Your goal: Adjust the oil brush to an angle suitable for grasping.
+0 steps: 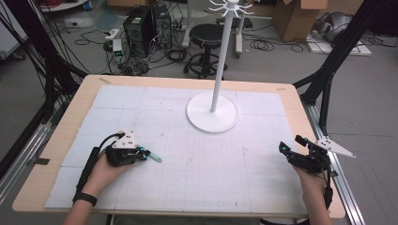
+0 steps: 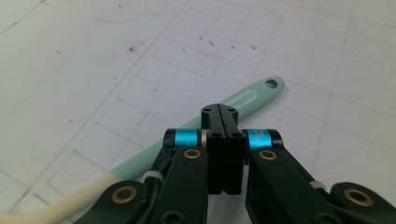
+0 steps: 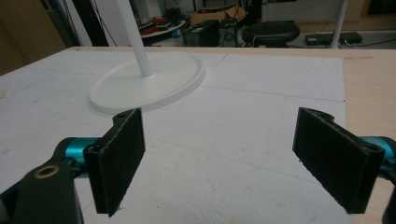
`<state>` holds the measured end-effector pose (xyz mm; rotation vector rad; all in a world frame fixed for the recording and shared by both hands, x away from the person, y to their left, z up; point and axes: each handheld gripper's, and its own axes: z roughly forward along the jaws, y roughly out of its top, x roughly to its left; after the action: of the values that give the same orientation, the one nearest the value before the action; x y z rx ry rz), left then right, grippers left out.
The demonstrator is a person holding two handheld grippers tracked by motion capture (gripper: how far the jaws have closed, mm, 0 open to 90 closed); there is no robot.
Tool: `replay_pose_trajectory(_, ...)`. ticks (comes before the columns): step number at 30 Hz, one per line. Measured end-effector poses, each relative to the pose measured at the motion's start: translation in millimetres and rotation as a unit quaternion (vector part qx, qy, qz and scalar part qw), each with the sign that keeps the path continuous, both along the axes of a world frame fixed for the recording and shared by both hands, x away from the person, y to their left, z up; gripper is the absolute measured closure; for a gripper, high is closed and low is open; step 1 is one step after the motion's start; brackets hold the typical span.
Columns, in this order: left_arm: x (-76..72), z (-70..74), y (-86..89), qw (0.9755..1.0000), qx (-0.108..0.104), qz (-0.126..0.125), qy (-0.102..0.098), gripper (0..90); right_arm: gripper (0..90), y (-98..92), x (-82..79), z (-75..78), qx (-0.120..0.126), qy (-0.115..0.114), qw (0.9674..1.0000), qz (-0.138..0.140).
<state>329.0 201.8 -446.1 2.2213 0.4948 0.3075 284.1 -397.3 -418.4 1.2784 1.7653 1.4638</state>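
The left gripper is seen in its own view with the jaws pressed flat together, nothing between the pads; the mint-green plastic handle with a hanging hole at its end and a cream-coloured lower part is passed beneath the closed tips, and whether it is touched cannot be told. In the high view the left gripper is placed over the left half of the white gridded foam mat, nearer the near edge than the far one, with the handle's green end pointed toward the mat's middle.

The right gripper is held with its jaws spread wide and nothing between them. In the high view it is found near the right edge of the mat, well apart from the handle.

Between the two grippers a broad stretch of bare mat is left open. Toward the far edge, right of centre, the white round-based stand with a tall pole and hooked top is set. A strip of light wooden table is left bare round the mat's edges.
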Motion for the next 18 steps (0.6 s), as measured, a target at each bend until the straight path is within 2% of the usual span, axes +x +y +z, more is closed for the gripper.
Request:
replay_pose_trajectory(4, 6.7, 0.6, -7.3, 0.9999, 0.005, 0.011, -0.002, 90.0, 16.1, 0.2, -0.2, 0.0, 0.003, 0.005, 1.0000, -0.002)
replay_pose_trajectory(6, 12.3, 0.6, -13.3, 0.9998, 0.003, 0.022, -0.001, 90.0, 16.1, 0.0, 0.1, 0.1, 0.003, 0.001, 1.0000, -0.001)
replay_pose_trajectory(8, 14.7, 0.8, -14.4, 0.9997, 0.006, 0.022, -0.002, 90.0, 16.0, 0.0, -0.1, 0.2, 0.003, 0.001, 1.0000, 0.000)
replay_pose_trajectory(18, 28.0, -3.7, -20.7, 0.9980, -0.014, 0.061, -0.011, 90.0, 16.1, 0.2, 0.5, 0.0, 0.002, 0.001, 1.0000, 0.001)
